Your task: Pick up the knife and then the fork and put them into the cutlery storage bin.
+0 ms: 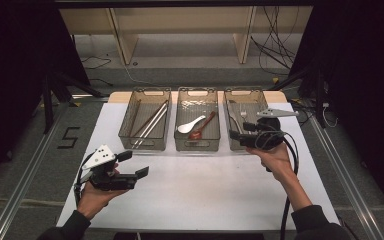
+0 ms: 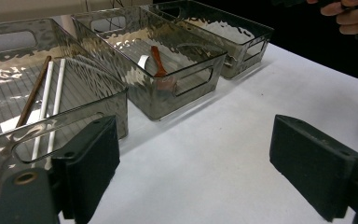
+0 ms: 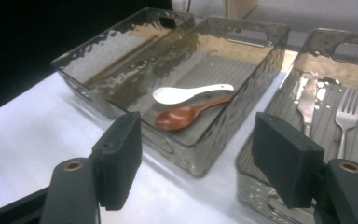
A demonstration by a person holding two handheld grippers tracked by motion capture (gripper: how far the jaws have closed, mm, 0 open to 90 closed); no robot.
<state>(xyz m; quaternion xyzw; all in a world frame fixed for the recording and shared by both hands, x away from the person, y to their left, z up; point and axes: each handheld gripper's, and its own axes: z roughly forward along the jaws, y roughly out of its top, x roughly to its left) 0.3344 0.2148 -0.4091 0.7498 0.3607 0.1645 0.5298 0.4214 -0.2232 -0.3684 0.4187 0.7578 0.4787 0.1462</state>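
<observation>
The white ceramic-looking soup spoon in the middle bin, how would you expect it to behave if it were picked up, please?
The white glossy soup spoon looks rigid, probably ceramic, so likely brittle if dropped. Its smooth glaze may slip between flat pads. Its handle lies across the brown wooden spoon, so lifting it could nudge that spoon inside the smoky clear plastic bin.

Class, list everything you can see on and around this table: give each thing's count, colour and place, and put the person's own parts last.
Table: one, white, centre.
Bins: three, smoky clear, side by side at the far edge.
Chopsticks: several, brown and white, left bin.
White spoon: one, middle bin.
Brown spoon: one, middle bin, beside the white one.
Knife: one, silver, right bin.
Fork: one, silver, right bin.
Left gripper: black, open, over the table.
Right gripper: black, open, at the right bin.
</observation>
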